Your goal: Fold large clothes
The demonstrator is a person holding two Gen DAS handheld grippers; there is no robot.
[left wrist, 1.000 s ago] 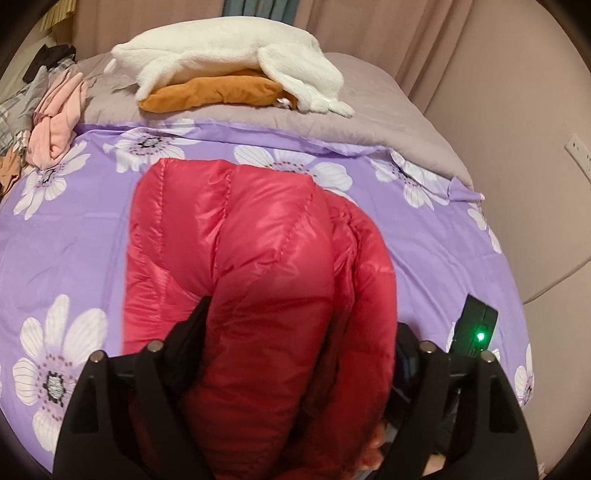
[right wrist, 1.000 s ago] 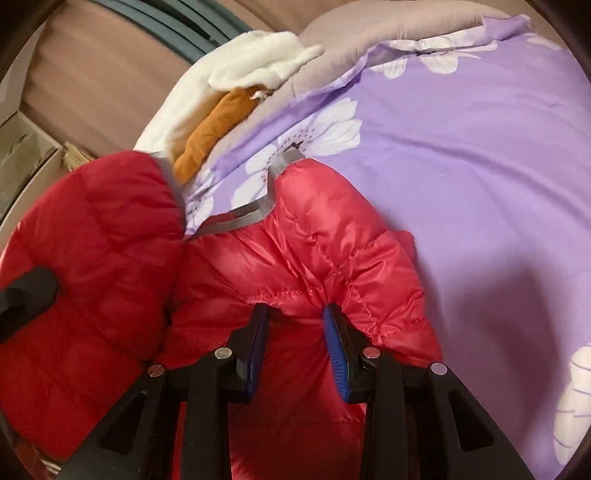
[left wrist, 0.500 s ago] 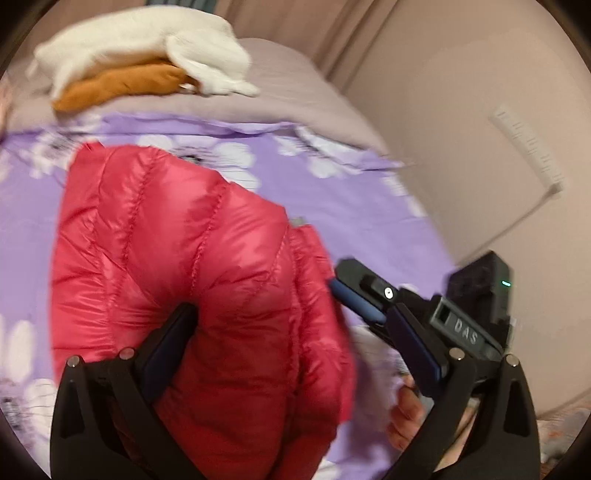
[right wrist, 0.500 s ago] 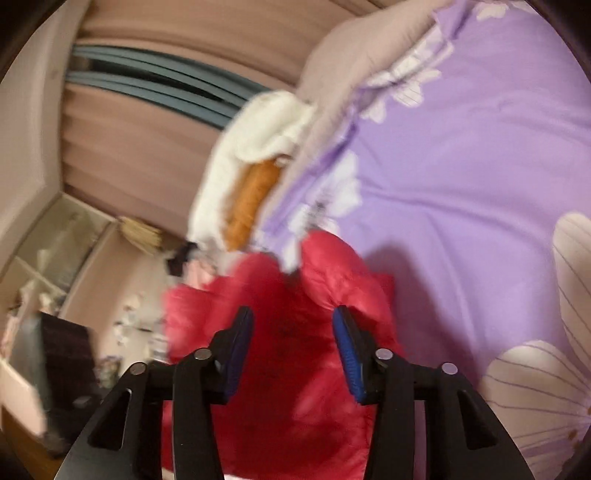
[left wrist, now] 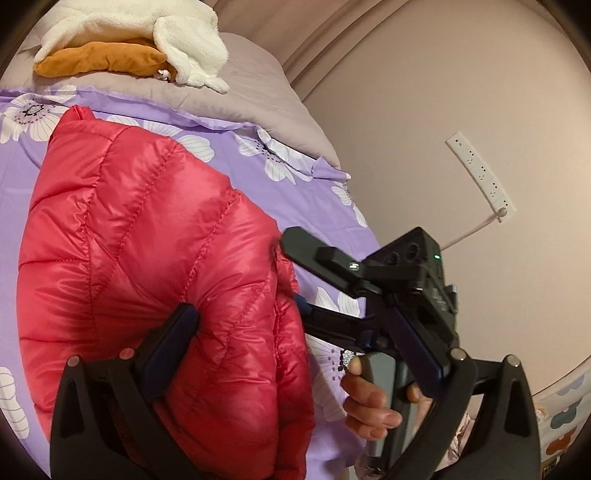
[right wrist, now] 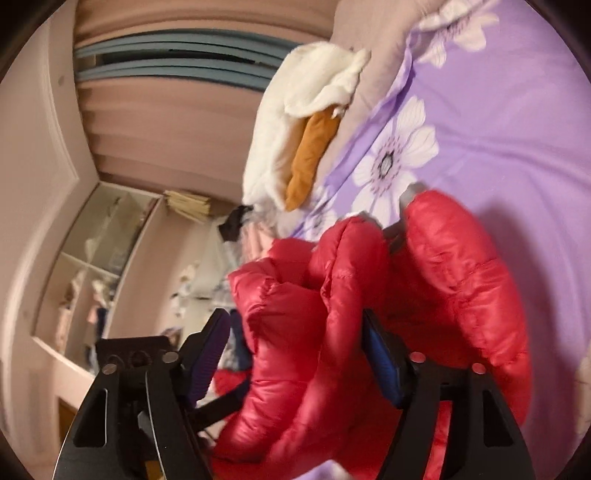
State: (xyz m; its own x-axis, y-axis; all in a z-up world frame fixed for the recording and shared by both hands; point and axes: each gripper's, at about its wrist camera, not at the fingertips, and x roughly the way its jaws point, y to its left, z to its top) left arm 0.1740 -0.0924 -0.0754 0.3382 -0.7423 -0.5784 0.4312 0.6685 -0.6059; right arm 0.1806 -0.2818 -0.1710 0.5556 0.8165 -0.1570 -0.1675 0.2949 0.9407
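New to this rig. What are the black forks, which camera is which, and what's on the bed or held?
There is no robot arm: a person holds a two-finger gripper in each hand, and each has a fisheye camera looking out along its fingers.

The left wrist view shows the left gripper at the bottom, wide open around a fold of the red jacket, with only its left finger against the fabric. The right gripper and the hand holding it show there too.

The right wrist view shows the right gripper opening, with the jacket bulging between its fingers.

The bed has a purple flowered cover. By its head lie a white garment and an orange one.
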